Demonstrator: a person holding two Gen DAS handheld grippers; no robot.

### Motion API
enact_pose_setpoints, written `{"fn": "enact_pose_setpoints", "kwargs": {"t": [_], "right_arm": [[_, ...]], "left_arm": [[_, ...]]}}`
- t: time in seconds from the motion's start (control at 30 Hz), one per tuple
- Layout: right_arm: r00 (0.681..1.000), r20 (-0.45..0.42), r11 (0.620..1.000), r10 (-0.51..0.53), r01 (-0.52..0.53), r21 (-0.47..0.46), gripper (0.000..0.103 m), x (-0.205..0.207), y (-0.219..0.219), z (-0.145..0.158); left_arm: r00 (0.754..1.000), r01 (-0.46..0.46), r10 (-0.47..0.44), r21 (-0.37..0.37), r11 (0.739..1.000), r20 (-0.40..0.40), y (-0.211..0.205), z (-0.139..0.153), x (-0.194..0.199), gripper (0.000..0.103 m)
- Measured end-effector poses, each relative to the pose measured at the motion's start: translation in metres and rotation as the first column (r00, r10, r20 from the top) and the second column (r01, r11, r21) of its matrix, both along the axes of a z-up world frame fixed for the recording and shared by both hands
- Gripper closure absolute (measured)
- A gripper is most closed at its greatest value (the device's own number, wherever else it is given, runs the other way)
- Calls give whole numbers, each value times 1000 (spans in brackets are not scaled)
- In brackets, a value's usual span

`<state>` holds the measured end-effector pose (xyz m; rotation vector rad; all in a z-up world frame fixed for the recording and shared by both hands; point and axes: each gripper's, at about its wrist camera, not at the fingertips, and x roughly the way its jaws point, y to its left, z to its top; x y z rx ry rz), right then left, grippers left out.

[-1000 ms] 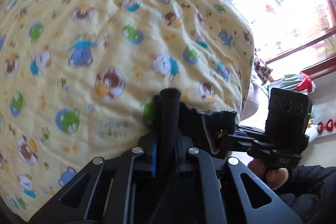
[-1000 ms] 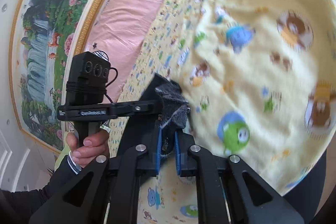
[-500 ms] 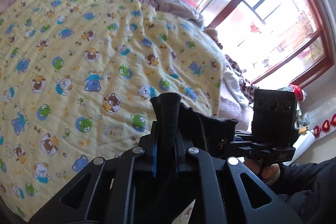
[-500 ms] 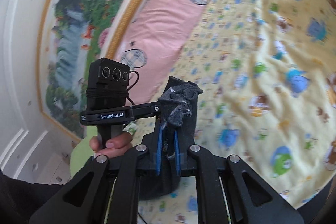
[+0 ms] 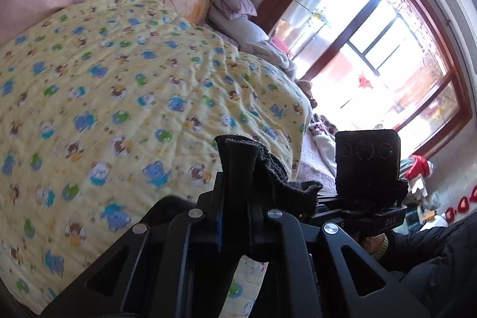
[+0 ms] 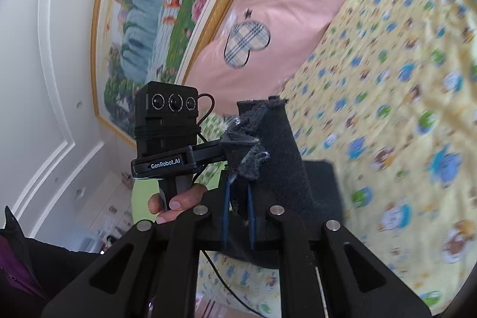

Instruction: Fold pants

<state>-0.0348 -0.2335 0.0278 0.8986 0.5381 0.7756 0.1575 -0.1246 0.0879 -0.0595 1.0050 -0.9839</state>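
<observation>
While both grippers are raised above the bed, each has its jaws clamped on a corner of the dark pants (image 5: 238, 166), so the garment hangs between them off the yellow cartoon-print quilt (image 5: 125, 97). In the left wrist view the left gripper (image 5: 235, 192) pinches a thick fold of the black fabric that stands up past its fingertips, and the right gripper's camera block sits just to the right, near the window (image 5: 396, 55). In the right wrist view the right gripper (image 6: 238, 187) grips a frayed, bunched edge of the pants (image 6: 274, 151), with the person's left hand (image 6: 176, 201) on the other handle to the left. A pink headboard (image 6: 286, 14) and a framed painting (image 6: 167, 5) lie far behind.
</observation>
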Motion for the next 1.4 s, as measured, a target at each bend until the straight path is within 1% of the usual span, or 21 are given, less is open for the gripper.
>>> {"fn": "enact_pose_setpoints", "kwargs": {"t": [0.27, 0.4, 0.6, 0.67, 0.8, 0.9, 1.03, 1.07, 1.1, 1.17, 1.2, 1.23, 1.27, 1.3, 1.37, 1.4], "right_arm": [[994, -34, 994, 104, -105, -25, 92, 14, 43, -15], [987, -71, 988, 143, -147, -54, 92, 24, 63, -29], [976, -126, 977, 176, -188, -95, 91, 35, 82, -49], [974, -134, 974, 181, -197, -113, 91, 37, 87, -52], [969, -138, 959, 203, -226, -173, 89, 41, 99, -52], [963, -153, 945, 221, -250, -210, 88, 43, 107, -52], [961, -145, 925, 237, -269, -270, 81, 39, 120, -50], [960, -144, 921, 240, -272, -280, 77, 39, 122, -49], [959, -139, 916, 247, -278, -290, 74, 38, 125, -48], [958, -127, 912, 259, -286, -296, 59, 36, 129, -45], [956, -122, 907, 265, -291, -305, 56, 35, 132, -42], [956, -118, 904, 270, -294, -310, 49, 34, 134, -40], [956, -106, 901, 275, -295, -319, 45, 32, 136, -36], [956, -96, 900, 278, -295, -322, 43, 31, 138, -33], [953, -84, 897, 291, -302, -323, 42, 29, 141, -28], [951, -81, 896, 299, -309, -319, 42, 28, 142, -26]], "left_arm": [[992, -118, 115, -54, 992, -52, 57, -30, -13, 93], [980, -178, 172, -51, 983, -97, 79, -53, -13, 93], [962, -236, 225, -56, 970, -157, 101, -83, -14, 92], [958, -248, 236, -57, 967, -164, 106, -87, -16, 92], [944, -293, 277, -66, 954, -181, 122, -96, -21, 87], [932, -330, 315, -57, 942, -179, 135, -98, -31, 86], [907, -402, 394, -26, 915, -150, 153, -93, -45, 87], [899, -419, 412, -23, 908, -149, 158, -92, -49, 87], [888, -444, 436, -20, 896, -148, 164, -91, -54, 87], [869, -480, 473, -21, 877, -144, 174, -88, -62, 86], [859, -499, 491, -22, 866, -143, 181, -86, -66, 84], [850, -516, 508, -25, 856, -142, 186, -85, -69, 82], [840, -533, 524, -33, 845, -140, 192, -82, -74, 76], [830, -549, 539, -44, 835, -139, 197, -80, -78, 70], [805, -589, 578, -61, 806, -134, 210, -76, -89, 65], [796, -601, 589, -71, 796, -136, 216, -74, -93, 65]]}}
